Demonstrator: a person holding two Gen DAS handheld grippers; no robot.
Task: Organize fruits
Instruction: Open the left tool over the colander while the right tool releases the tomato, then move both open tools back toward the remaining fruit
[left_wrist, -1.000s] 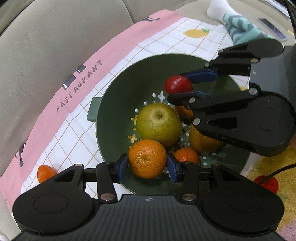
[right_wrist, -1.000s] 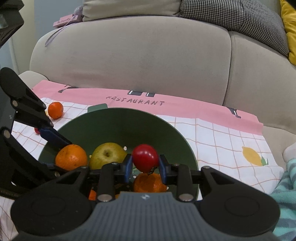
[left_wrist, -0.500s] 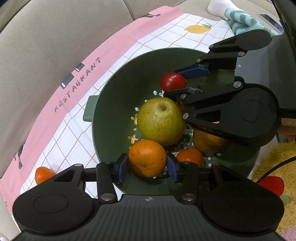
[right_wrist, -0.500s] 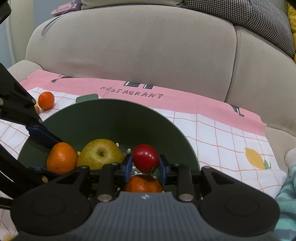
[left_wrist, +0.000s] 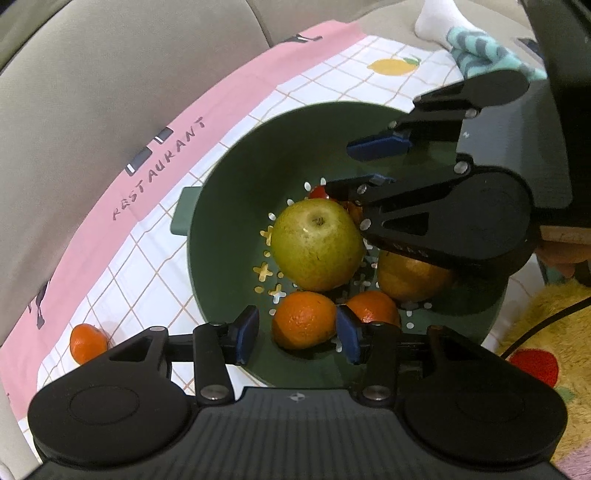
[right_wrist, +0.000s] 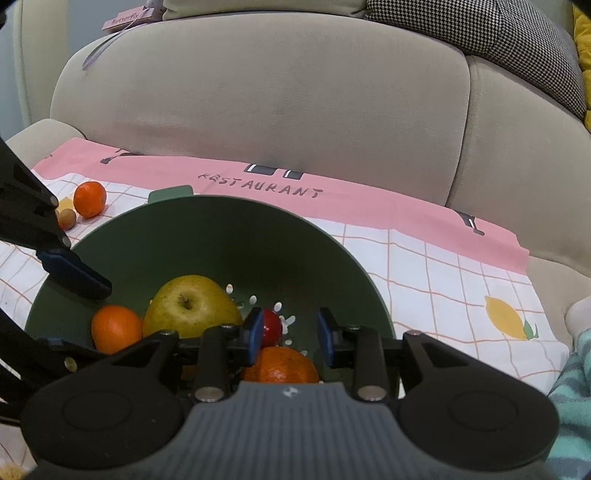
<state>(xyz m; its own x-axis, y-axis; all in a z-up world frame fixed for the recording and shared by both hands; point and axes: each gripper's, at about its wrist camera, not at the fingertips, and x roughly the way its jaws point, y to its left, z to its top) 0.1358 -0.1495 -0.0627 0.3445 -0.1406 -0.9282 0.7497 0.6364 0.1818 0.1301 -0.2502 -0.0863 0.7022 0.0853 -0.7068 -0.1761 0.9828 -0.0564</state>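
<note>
A green colander bowl (left_wrist: 229, 173) (right_wrist: 221, 229) sits on a checked cloth and holds a yellow-green apple (left_wrist: 317, 243) (right_wrist: 190, 306), several oranges and a small red fruit (right_wrist: 271, 325) (left_wrist: 317, 192). My left gripper (left_wrist: 297, 332) is open over the bowl's near rim, with an orange (left_wrist: 304, 323) (right_wrist: 116, 326) lying loose between its fingers in the bowl. My right gripper (right_wrist: 288, 334) (left_wrist: 364, 164) is open above the bowl, and the red fruit lies in the bowl beside its left finger.
A loose orange (left_wrist: 86, 341) (right_wrist: 89, 198) and a small brown ball (right_wrist: 67, 218) lie on the cloth left of the bowl. A beige sofa back (right_wrist: 277, 92) stands behind. A teal striped cloth (left_wrist: 491, 55) lies at the right.
Both grippers have opened. The left one let go of the orange and the right one let go of the red fruit; both fruits now lie in the bowl.
</note>
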